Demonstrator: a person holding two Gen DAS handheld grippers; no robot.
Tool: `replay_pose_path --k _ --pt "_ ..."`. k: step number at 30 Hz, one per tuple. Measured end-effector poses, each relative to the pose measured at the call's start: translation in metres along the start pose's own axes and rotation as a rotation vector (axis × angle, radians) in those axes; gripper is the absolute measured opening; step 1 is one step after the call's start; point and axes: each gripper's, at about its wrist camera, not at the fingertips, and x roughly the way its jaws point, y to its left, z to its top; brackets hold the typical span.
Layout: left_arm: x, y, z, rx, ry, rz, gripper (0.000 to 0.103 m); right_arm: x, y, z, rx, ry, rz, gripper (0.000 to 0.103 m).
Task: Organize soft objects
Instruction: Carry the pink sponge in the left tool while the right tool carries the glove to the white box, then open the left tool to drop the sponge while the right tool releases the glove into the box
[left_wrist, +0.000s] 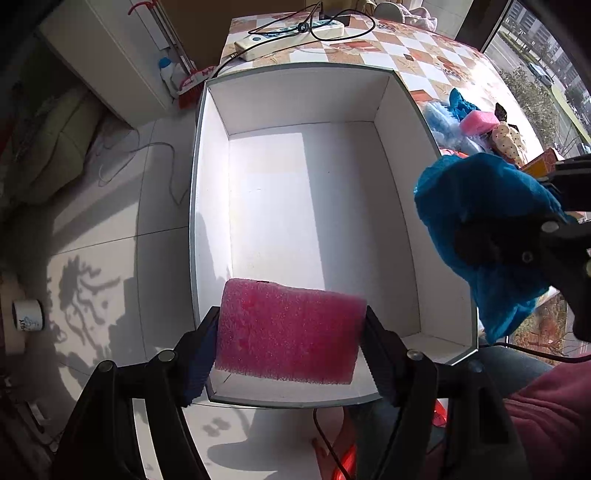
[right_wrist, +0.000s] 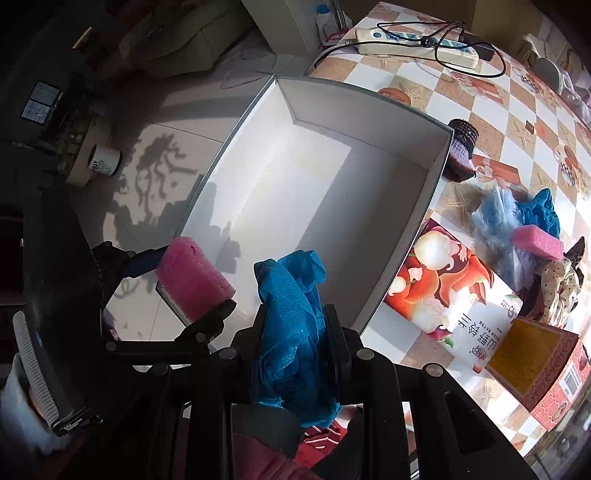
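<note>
A big white box (left_wrist: 395, 122) stands open on the patterned table, its inside bare. My left gripper (left_wrist: 290, 332) is shut on a pink sponge (left_wrist: 288, 328) and holds it above the box's near end; the sponge also shows in the right wrist view (right_wrist: 192, 280). My right gripper (right_wrist: 299, 321) is shut on a blue cloth (right_wrist: 291, 325) above the box's near right edge (right_wrist: 391, 280). In the left wrist view the blue cloth (left_wrist: 491, 229) hangs just right of the box.
A pile of soft items lies right of the box: a light blue fluffy piece (right_wrist: 495, 218), a second pink sponge (right_wrist: 539, 242), a dotted cloth (right_wrist: 557, 284), a dark knitted item (right_wrist: 461, 147). Printed cartons (right_wrist: 454, 291) and a power strip (right_wrist: 413, 44) lie on the table.
</note>
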Motion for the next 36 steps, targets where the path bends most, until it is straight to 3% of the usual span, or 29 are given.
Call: replay_pose_path --k 14,18,20,22,23,26,28,36 --pt "0.01 -0.005 0.0 0.017 0.025 -0.03 0.08 0.01 0.004 0.007 -0.009 0.016 0.002 0.029" --pt "0.013 0.0 -0.001 -0.008 0.039 -0.076 0.084 0.007 0.002 0.008 0.0 0.004 0.013 0.058" --pt "0.013 0.002 0.0 -0.018 0.036 -0.092 0.087 0.004 0.001 0.009 0.01 -0.002 0.015 0.064" --pt "0.012 0.002 0.001 -0.028 0.029 -0.102 0.101 0.002 -0.003 0.01 0.028 -0.006 0.009 0.088" --pt "0.011 0.003 0.001 -0.031 0.025 -0.118 0.103 0.001 -0.005 0.01 0.04 -0.009 0.008 0.092" --pt "0.009 0.001 0.003 -0.034 0.012 -0.176 0.103 0.0 -0.01 0.009 0.065 -0.007 0.001 0.094" --pt "0.007 0.0 0.004 -0.028 0.002 -0.182 0.103 -0.001 -0.014 0.008 0.079 -0.008 -0.006 0.103" --pt "-0.001 0.012 0.012 -0.088 -0.013 -0.226 0.103 -0.016 -0.038 0.006 0.177 -0.06 -0.015 0.103"
